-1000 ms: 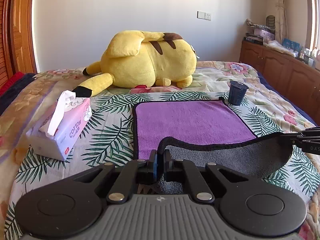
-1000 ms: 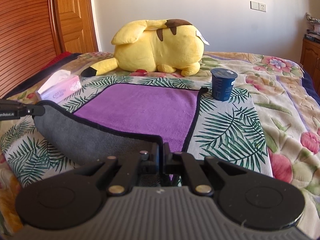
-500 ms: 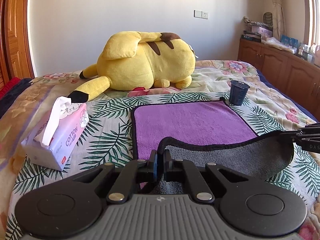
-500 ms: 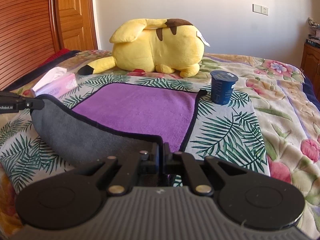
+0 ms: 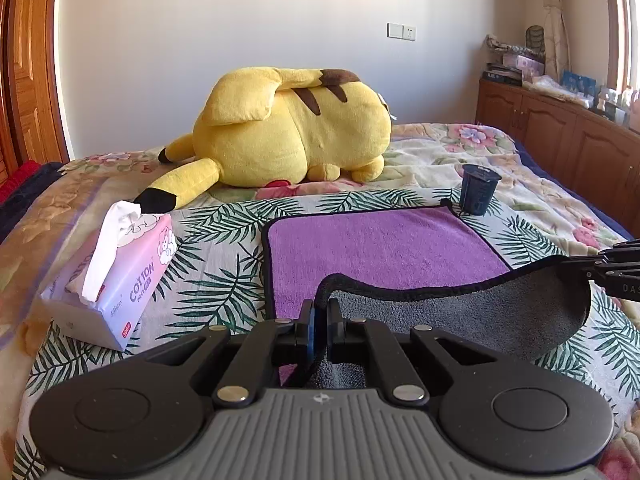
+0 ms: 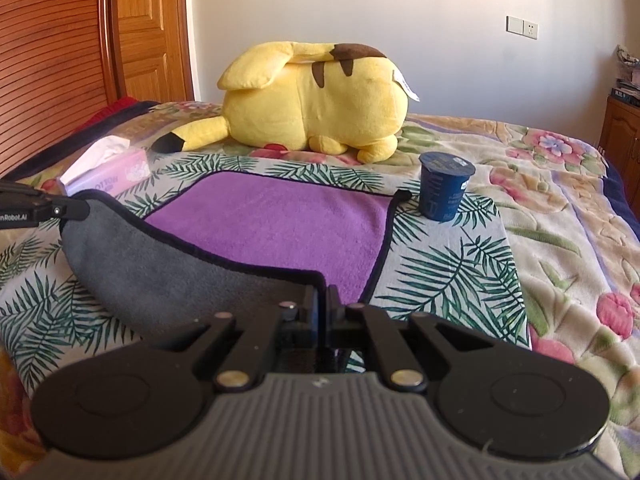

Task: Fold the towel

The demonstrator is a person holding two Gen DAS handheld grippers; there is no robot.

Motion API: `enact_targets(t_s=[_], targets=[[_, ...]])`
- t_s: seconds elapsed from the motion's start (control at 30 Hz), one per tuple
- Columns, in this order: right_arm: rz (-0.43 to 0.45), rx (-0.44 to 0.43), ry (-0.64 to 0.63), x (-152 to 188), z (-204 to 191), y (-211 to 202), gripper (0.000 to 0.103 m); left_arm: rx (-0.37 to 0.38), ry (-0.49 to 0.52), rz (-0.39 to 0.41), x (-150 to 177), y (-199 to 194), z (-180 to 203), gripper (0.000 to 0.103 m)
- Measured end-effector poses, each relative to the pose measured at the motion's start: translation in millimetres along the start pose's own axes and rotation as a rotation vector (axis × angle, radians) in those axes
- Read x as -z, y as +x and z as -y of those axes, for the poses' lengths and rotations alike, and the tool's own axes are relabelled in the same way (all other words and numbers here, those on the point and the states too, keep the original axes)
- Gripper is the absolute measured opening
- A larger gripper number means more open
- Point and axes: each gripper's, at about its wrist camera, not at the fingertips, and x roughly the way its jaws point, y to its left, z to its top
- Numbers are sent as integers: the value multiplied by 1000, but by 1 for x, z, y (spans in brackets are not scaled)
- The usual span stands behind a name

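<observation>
A towel (image 5: 380, 244), purple on top and grey underneath with a black hem, lies on the bed; it also shows in the right wrist view (image 6: 280, 224). My left gripper (image 5: 320, 308) is shut on its near left corner. My right gripper (image 6: 322, 296) is shut on its near right corner. Both corners are lifted, so the near edge hangs between them with the grey underside (image 5: 480, 320) showing. The far half lies flat. Each gripper shows at the edge of the other's view: the right one (image 5: 612, 272) and the left one (image 6: 36, 210).
A yellow plush toy (image 5: 288, 128) lies behind the towel. A dark blue cup (image 6: 444, 190) stands at the towel's far right corner. A pink tissue pack (image 5: 116, 272) lies left of the towel. Wooden cabinets (image 5: 560, 140) line the right wall, a wooden door (image 6: 148, 32) the left.
Both grippers have risen a little and moved forward with the towel corners held. The lifted grey edge sits slightly higher over the purple side.
</observation>
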Motion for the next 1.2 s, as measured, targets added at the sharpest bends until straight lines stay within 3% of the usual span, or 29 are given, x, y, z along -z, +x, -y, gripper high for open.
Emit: enact_targets(t_s=[1.2], targets=[[78, 42, -109, -67, 9, 26, 4, -13, 37, 64, -63, 23, -5, 0]])
